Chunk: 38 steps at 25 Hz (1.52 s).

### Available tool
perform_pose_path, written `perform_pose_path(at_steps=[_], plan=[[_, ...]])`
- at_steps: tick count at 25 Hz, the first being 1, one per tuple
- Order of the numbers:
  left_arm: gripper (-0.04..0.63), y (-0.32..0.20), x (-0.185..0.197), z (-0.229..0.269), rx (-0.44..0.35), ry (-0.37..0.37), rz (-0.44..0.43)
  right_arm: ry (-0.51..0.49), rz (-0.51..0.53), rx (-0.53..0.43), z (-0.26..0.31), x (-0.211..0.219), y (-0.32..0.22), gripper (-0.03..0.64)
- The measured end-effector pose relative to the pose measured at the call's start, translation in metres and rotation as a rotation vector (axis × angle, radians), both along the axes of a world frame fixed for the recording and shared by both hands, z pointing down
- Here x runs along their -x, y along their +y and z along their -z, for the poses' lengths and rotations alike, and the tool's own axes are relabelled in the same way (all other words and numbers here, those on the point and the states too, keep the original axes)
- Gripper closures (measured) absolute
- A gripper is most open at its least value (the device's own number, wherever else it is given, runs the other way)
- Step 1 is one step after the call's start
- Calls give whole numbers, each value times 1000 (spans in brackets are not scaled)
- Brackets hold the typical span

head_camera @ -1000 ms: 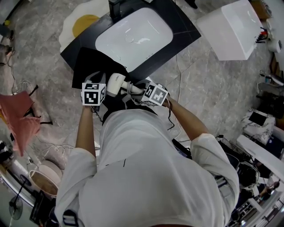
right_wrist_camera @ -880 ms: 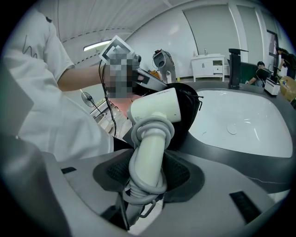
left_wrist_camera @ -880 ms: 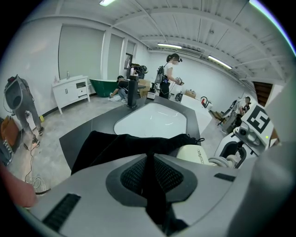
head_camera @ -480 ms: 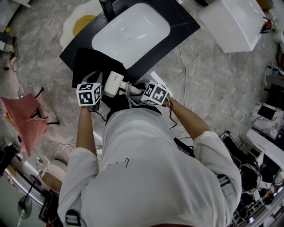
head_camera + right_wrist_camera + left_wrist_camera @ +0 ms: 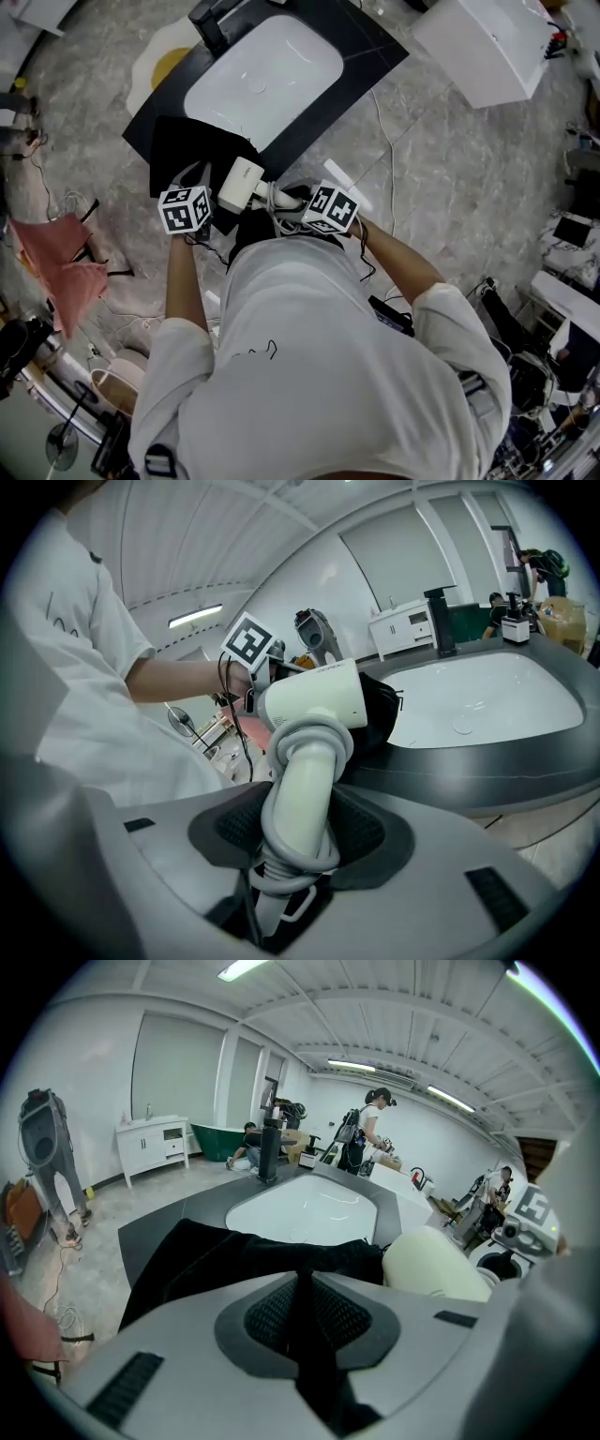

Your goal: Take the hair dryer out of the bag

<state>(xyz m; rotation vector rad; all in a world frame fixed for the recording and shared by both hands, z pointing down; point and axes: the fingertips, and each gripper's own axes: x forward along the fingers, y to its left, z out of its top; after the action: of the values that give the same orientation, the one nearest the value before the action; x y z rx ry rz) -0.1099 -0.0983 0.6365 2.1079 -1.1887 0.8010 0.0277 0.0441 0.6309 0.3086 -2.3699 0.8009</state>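
**Right gripper (image 5: 300, 832) is holding the hair dryer (image 5: 314, 700) up beside the bag (image 5: 234, 1255)**

The cream-white hair dryer is hanging in the air over the near edge of the dark worktop (image 5: 366, 56), with its barrel lying just beside the rumpled black bag. Its whole body is showing bare outside the fabric. Whether it is touching the bag cannot be told.

Its grey cord (image 5: 309, 738) is winding in loops round the handle (image 5: 305, 789). The right gripper is clamping its jaws on that wrapped handle, with both pads pressing on it and the barrel pointing away from the gripper.

The left gripper (image 5: 305, 1321) is pinching a fold of the bag's black cloth. Its jaws are standing nearly together, with the fabric running down between the pads. The rest of the bag is spreading out ahead of it on the worktop.

Beyond the bag, a white sink (image 5: 262, 75) is sitting in the worktop, with a black tap (image 5: 211, 23) standing at its far side.

In the head view, the person in a white T-shirt (image 5: 319, 375) is reaching both arms forward, and the two marker cubes are sitting on either side of the hair dryer.

A rug (image 5: 164, 56) shaped like a fried egg is lying on the grey marbled floor (image 5: 441, 187) past the worktop
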Motion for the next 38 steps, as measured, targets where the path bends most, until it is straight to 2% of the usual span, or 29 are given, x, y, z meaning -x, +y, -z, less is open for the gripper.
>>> perform_pose_path(at_steps=[12,17,21,28,35,38], plan=[[537,17,-13,10,-46,-11,40,-107,-164,52,7,-44,-21,423],[537,27,-20,8,-54,-7,52,-113,-177,34,15,-51,-35,423],[537,28,-26,6,-49,-6,25,-114,-189,22,24,-51,-50,423],[538,10,-21,1,-8,61,34,-72,-267,1,23,-31,-97,423],[538,8,-24,-8,30,104,-48,-66,-353,51,22,-5,-133,423],[538,0,-27,-13,6,53,-109,-62,-387,59,23,-5,-152,423]])
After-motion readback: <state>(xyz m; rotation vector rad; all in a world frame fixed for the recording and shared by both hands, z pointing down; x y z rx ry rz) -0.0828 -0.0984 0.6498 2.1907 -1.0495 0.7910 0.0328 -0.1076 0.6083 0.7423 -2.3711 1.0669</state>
